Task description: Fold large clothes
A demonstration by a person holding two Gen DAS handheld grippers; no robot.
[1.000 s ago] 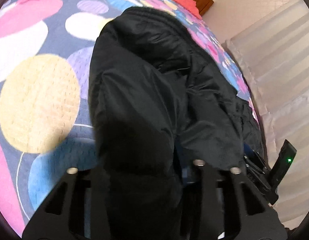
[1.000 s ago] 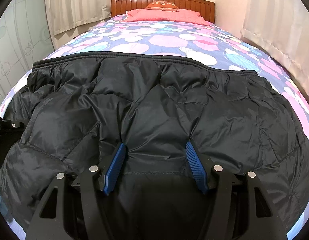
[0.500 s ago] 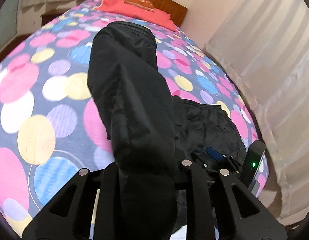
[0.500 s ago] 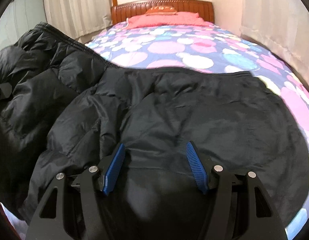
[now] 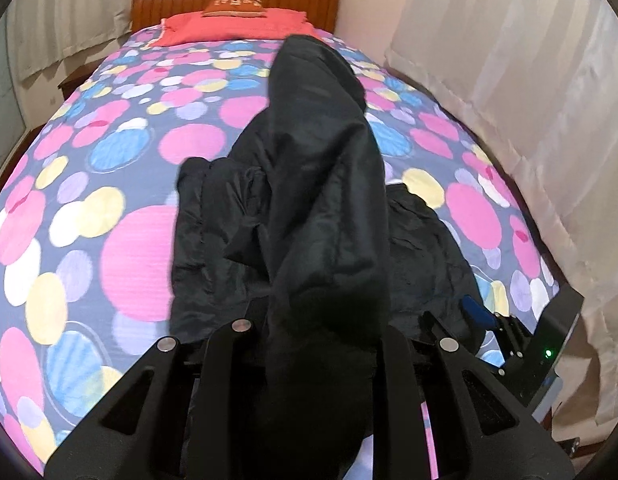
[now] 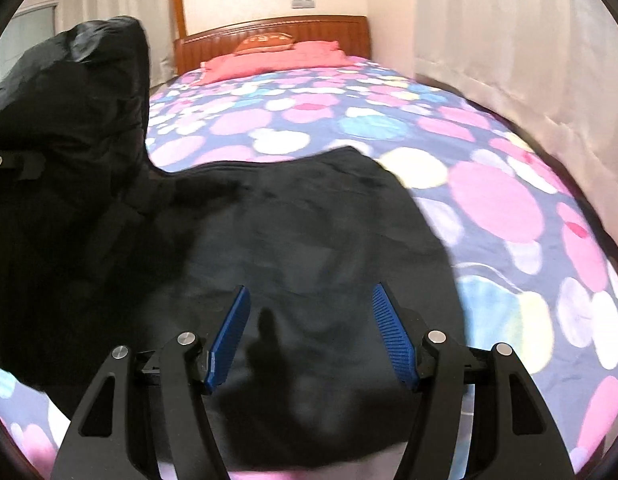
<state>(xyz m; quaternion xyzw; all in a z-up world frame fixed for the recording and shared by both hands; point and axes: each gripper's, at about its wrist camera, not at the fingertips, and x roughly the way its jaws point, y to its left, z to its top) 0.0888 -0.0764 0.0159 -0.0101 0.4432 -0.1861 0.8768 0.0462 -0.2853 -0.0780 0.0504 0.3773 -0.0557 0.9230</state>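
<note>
A black puffer jacket (image 5: 321, 208) lies on the near part of the bed (image 5: 121, 184), one side lifted clear of the dotted cover (image 6: 489, 208). That raised fold is clamped in the left hand-held gripper (image 5: 325, 344), whose jaws have just been closing on the fabric bunched between them. The right hand-held gripper (image 6: 313, 336) stands apart over the flat part of the jacket, its blue pads (image 6: 391, 336) clear of the cloth. Red pillows (image 6: 269, 60) sit against the wooden headboard (image 6: 277, 30); curtains (image 5: 529, 100) hang alongside.
</note>
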